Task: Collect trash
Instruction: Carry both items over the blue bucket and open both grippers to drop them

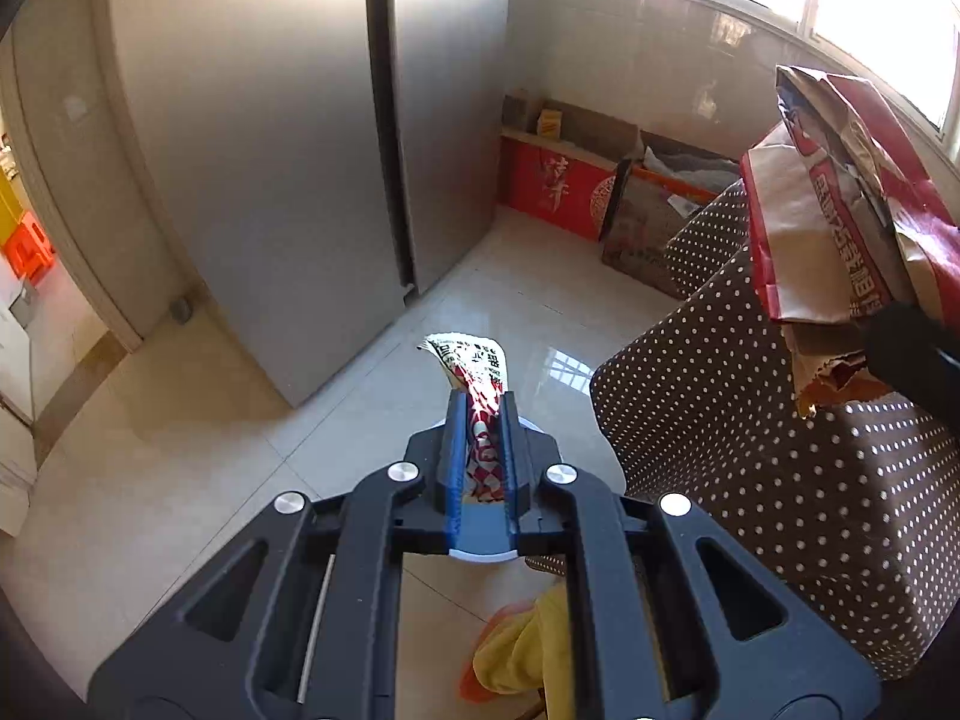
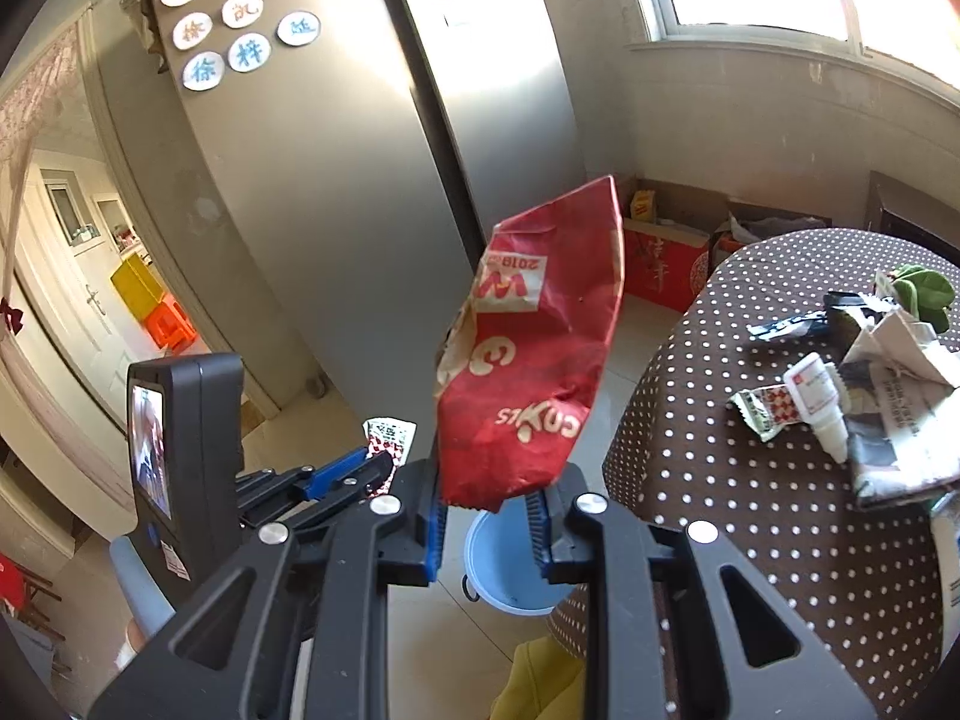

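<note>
A tall grey refrigerator (image 2: pixel 336 228) fills the back of both views, its upper door dotted with round character magnets (image 2: pixel 240 12). To the right stands the round worktop (image 2: pixel 750 510) under a brown polka-dot cloth, and on it lies a loose heap: crumpled newspaper (image 2: pixel 900 408), a small white bottle (image 2: pixel 819 405) lying on its side against the paper, a green-and-red checked wrapper (image 2: pixel 765 414) just beside the bottle, and a black wrapper (image 2: pixel 804 318) further back. On the floor by the worktop's edge sits a light blue bucket (image 2: pixel 510 564), directly below the right hand-held gripper (image 2: pixel 486 516). That gripper's jaws stand apart in its own view, with the lower corner of a large crumpled red snack bag (image 2: pixel 534 360) hanging between them; I cannot tell whether the fingers actually press it. In the left wrist view the same bag (image 1: pixel 840 228) hangs high at the right, over the worktop's edge. The left hand-held gripper (image 1: pixel 480 450) is pressed together on a small red-and-white checked wrapper (image 1: pixel 477 372), which sticks up out of its blue-lined fingers (image 1: pixel 456 450), held above the tiled floor (image 1: pixel 180 432) and above the bucket's rim.
</note>
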`<action>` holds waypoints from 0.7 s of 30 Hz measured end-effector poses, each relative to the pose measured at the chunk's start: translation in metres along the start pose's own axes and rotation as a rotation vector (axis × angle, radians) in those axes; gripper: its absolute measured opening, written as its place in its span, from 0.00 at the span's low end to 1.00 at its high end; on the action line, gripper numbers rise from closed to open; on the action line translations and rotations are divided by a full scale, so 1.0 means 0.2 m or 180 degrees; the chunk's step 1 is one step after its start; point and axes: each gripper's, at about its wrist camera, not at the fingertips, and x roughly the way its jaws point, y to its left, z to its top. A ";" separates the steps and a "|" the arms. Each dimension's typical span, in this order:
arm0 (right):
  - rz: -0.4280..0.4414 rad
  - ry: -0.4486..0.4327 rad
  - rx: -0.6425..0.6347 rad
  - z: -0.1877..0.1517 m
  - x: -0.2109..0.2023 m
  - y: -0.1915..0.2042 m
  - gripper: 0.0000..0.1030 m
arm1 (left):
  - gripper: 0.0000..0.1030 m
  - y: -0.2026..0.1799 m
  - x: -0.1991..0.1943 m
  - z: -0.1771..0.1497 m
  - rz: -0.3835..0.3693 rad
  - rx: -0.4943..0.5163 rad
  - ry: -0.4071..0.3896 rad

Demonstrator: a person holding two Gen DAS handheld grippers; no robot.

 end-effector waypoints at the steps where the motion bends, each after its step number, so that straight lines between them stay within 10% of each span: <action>1: -0.0014 0.0020 0.0016 0.00 0.02 0.00 0.21 | 0.15 0.00 0.02 0.00 -0.0039 0.0013 -0.0018; 2: -0.0023 0.0036 0.0026 0.00 0.03 0.00 0.21 | 0.22 0.00 0.04 0.01 -0.0050 0.0015 -0.0022; 4: -0.0049 0.0073 0.0039 -0.01 0.05 -0.01 0.22 | 0.67 0.01 0.07 0.02 -0.0003 -0.0007 -0.0034; 18: -0.0078 0.0452 -0.0050 0.00 0.40 0.14 0.23 | 0.67 0.32 0.17 -0.01 0.0437 -0.0386 0.0049; 21: -0.0149 0.0638 -0.0137 0.00 0.52 0.17 0.58 | 0.67 0.37 0.16 -0.03 0.0529 -0.0400 0.0063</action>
